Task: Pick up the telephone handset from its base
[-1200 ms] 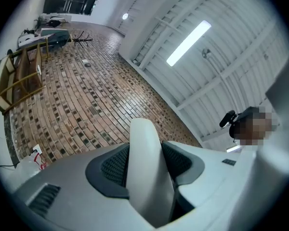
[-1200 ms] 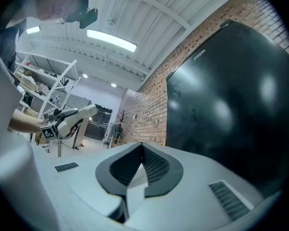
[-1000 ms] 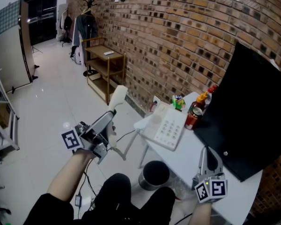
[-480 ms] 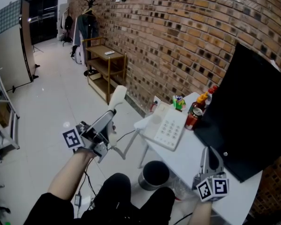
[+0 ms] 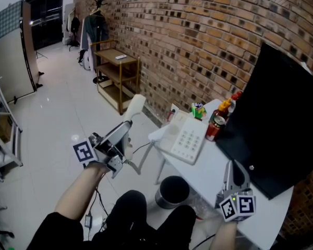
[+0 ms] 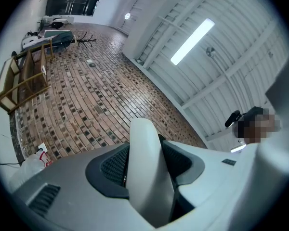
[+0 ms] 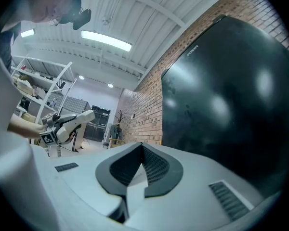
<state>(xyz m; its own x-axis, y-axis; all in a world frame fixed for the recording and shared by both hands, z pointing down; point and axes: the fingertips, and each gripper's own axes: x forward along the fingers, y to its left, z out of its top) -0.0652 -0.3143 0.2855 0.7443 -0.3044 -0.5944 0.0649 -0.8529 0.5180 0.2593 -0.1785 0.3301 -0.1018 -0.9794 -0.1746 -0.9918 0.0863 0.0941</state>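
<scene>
The white telephone handset (image 5: 133, 107) is off its base, held up in the air to the left of the table. My left gripper (image 5: 125, 129) is shut on the handset's middle. In the left gripper view the handset (image 6: 147, 186) fills the space between the jaws of the left gripper (image 6: 145, 146), with both dark pads against its sides. A curly cord (image 5: 141, 158) hangs from it toward the white keypad base (image 5: 187, 139) on the table corner. My right gripper (image 5: 235, 175) hovers over the table's near edge, shut and empty. Its pads meet in the right gripper view (image 7: 142, 148).
The white table (image 5: 211, 178) also carries a large black monitor (image 5: 276, 124) and bottles (image 5: 218, 121) behind the base. A metal bin (image 5: 172, 191) stands on the floor under the table's corner. A wooden shelf (image 5: 117, 72) stands along the brick wall.
</scene>
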